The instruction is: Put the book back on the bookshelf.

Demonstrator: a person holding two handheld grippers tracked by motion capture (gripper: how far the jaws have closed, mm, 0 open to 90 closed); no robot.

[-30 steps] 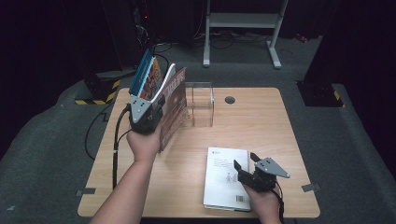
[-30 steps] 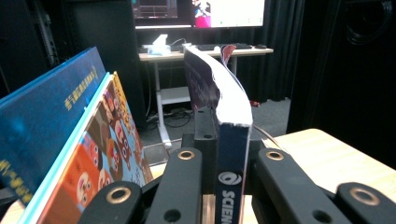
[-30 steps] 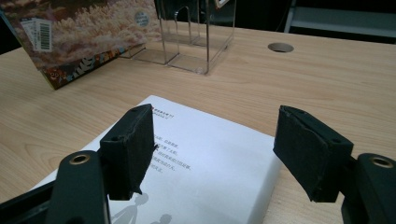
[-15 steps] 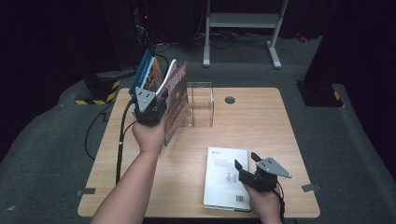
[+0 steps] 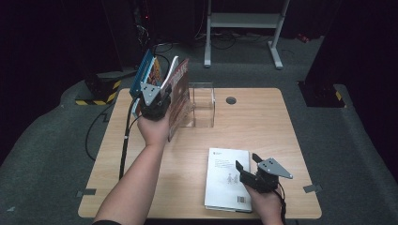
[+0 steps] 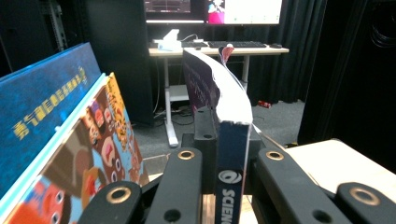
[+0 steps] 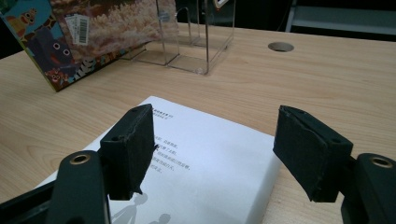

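Left gripper raised in the upper left of the high view, jaws clamped on the spine of a thin book held upright, just left of a clear acrylic stand near the table's far edge. Seen in the left gripper view at bottom centre: book pinched between both black jaws, dark spine with white lettering facing the camera, white page edges curling toward the top. Left of it in that view, a blue-covered book and a picture book with cartoon animals, both leaning. Right gripper low in the lower right of the high view, jaws spread apart and gripping nothing, hovering over the near right corner of a white book lying flat on the wooden table. In the right gripper view, white cover with small print and grey figures between the two parted pads, stand at the top centre, a colourful book cover leaning at the upper left.
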